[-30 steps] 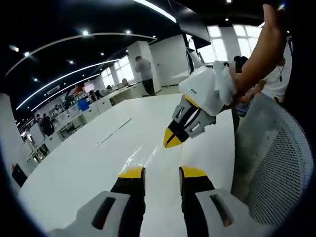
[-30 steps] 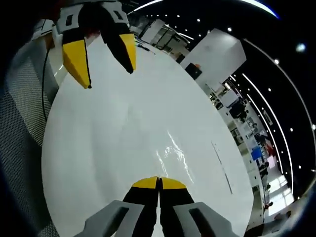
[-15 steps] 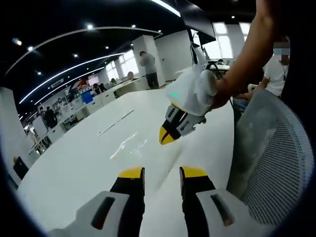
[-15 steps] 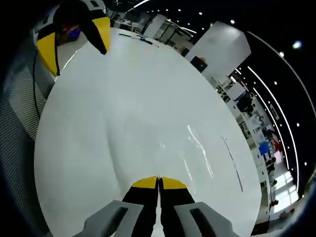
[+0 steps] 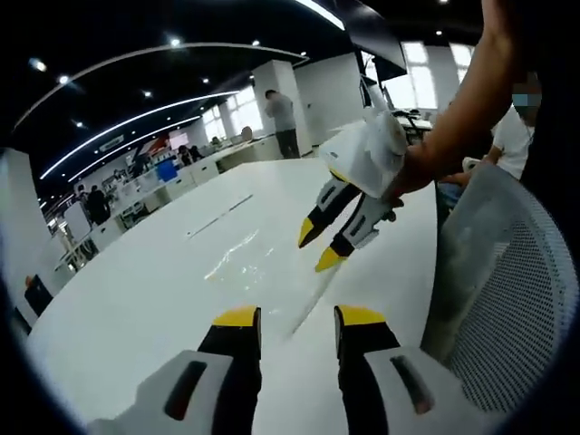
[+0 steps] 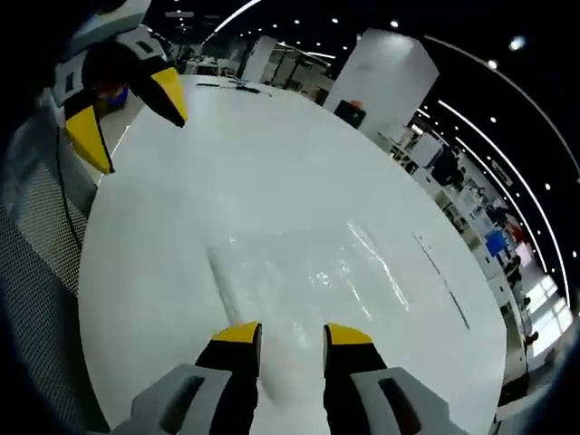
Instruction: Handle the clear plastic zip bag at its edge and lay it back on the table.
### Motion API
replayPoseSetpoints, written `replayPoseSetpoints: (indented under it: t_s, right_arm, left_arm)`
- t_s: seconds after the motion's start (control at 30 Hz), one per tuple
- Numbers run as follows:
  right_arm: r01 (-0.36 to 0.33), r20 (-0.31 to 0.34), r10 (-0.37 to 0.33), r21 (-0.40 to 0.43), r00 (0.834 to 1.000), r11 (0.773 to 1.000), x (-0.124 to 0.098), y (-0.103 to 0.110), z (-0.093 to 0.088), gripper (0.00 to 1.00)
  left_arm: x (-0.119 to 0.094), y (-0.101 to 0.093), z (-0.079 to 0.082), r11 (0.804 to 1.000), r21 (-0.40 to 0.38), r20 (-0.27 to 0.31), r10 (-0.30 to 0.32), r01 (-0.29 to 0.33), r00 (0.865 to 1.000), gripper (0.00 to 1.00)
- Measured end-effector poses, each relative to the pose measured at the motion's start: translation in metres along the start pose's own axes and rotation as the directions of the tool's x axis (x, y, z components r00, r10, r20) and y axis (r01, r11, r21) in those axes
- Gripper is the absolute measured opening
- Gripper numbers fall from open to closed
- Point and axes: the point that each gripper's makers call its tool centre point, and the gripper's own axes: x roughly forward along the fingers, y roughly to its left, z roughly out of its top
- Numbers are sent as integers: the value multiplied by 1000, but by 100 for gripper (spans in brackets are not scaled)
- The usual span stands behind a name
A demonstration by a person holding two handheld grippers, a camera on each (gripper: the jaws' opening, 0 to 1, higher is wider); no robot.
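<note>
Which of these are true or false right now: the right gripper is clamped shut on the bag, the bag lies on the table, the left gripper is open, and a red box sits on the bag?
1. The right gripper is clamped shut on the bag. False: its jaws stand apart.
2. The clear plastic zip bag lies flat on the white table. True.
3. The left gripper is open. True: a gap shows between its yellow tips.
4. A red box sits on the bag. False: nothing rests on it.
5. A mesh chair stands beside the table. True.

both grippers parted, empty
</note>
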Motion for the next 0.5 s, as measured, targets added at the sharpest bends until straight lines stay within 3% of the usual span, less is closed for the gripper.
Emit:
replayPoseSetpoints:
  t_s: [0.3, 0.5]
  right_arm:
    - [-6, 58, -4, 164, 998, 987, -21, 5, -18, 51]
    - [3, 112, -35, 272, 993, 962, -39, 3, -28, 62]
  left_arm:
    - [7, 6, -8, 998, -69, -4, 0, 0, 1000, 39]
    - [11, 6, -8, 995, -98, 0, -9, 9, 1000, 43]
